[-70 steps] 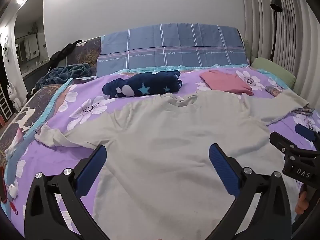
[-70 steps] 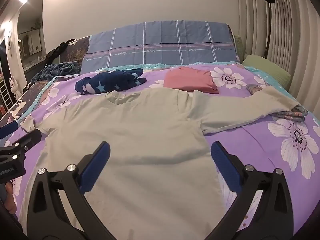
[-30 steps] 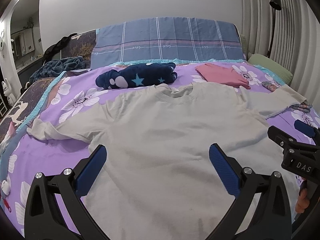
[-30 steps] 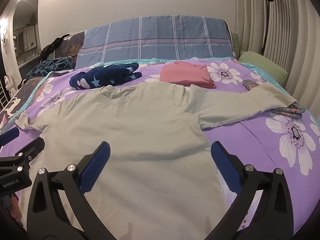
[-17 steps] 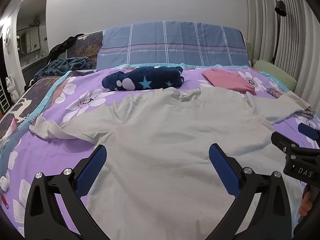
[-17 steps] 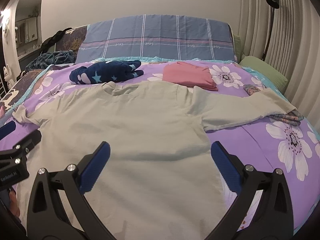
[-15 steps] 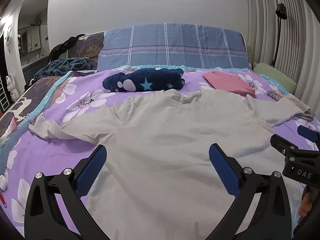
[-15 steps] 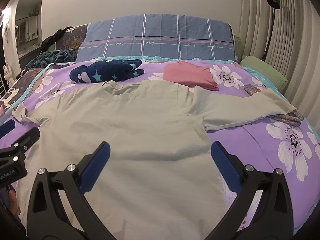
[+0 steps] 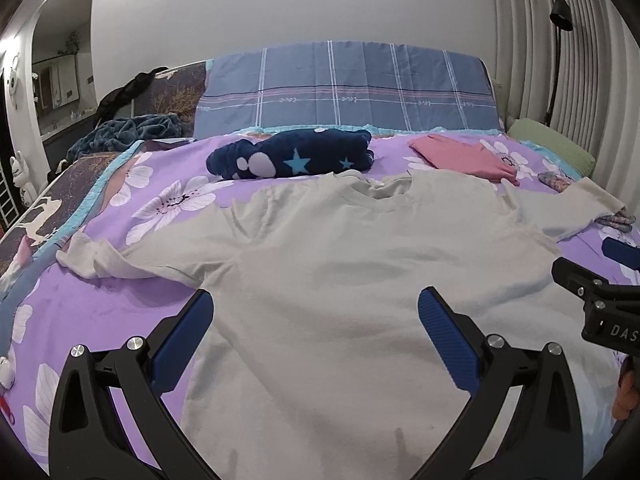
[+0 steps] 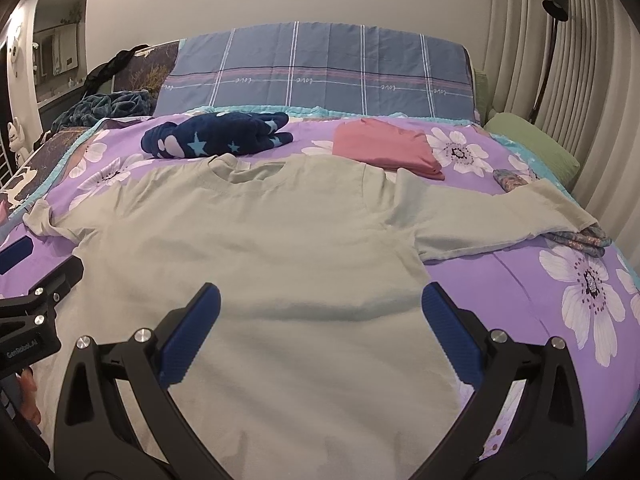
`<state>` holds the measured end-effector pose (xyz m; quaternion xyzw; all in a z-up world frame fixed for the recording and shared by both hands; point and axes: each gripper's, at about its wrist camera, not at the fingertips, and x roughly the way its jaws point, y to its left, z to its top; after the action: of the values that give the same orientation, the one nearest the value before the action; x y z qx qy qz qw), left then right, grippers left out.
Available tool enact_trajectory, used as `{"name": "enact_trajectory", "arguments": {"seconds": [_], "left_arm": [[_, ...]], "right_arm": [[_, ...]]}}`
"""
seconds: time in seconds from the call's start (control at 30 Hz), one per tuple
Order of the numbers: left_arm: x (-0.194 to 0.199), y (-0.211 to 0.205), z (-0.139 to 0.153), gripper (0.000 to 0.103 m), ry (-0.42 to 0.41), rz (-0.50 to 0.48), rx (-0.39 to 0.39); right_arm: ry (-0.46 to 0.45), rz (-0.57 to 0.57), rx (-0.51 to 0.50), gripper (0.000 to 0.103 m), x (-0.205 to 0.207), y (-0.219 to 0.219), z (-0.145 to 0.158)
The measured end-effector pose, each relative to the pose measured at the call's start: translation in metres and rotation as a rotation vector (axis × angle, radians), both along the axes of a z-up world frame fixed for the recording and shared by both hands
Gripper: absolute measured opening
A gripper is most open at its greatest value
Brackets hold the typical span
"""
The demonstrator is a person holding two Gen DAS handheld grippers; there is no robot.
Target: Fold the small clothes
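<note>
Both claws were found spread wide and empty: the left gripper (image 9: 314,320) and the right gripper (image 10: 320,314) each hovered over the near part of a pale grey long-sleeved shirt (image 9: 340,272), their blue pads (image 10: 192,332) clear of the cloth. The shirt lay flat, front up, across the middle of the bed, collar toward the far end and both sleeves stretched out to left and right. Its left cuff (image 9: 78,258) was bunched near the bed's left edge; its right cuff (image 10: 560,208) rested on a small patterned cloth (image 10: 584,236). Beneath it lay a purple bedspread (image 10: 520,280) printed with white flowers. Just beyond the collar lay a rolled navy garment with stars (image 9: 292,154), and to its right a folded pink garment (image 10: 384,146). A blue plaid pillow (image 9: 344,88) stood against the far wall. A green pillow (image 10: 532,140) sat at the far right, beside pleated curtains (image 10: 580,60) and a black floor lamp (image 10: 554,0). A dark teal blanket (image 9: 128,132) was heaped at the far left, near an arched opening (image 9: 52,60).
</note>
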<state>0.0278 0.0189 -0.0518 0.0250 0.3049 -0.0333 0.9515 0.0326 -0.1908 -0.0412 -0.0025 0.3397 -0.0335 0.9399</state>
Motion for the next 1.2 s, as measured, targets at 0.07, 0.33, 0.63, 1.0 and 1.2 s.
{"name": "enact_trajectory", "arguments": {"seconds": [0.07,0.33,0.63,1.0,1.2], "left_arm": [[0.000,0.001,0.000,0.102,0.003,-0.007,-0.007],[0.002,-0.007,-0.003,0.102,0.015,-0.046,0.006],[0.016,-0.006,-0.015,0.102,0.116,-0.046,0.002],[0.078,0.138,-0.014,0.079,0.214,0.282,-0.071],[0.160,0.284,-0.015,0.072,0.293,0.692,-0.096]], "right_arm": [[0.007,-0.001,0.006,0.101,0.001,0.000,-0.002],[0.017,0.007,0.008,0.101,0.004,0.002,-0.005],[0.045,-0.003,0.015,0.101,0.010,-0.001,-0.013],[0.078,-0.058,-0.010,0.101,0.009,-0.021,-0.022],[0.118,-0.112,0.001,0.101,0.010,-0.035,-0.033]]}}
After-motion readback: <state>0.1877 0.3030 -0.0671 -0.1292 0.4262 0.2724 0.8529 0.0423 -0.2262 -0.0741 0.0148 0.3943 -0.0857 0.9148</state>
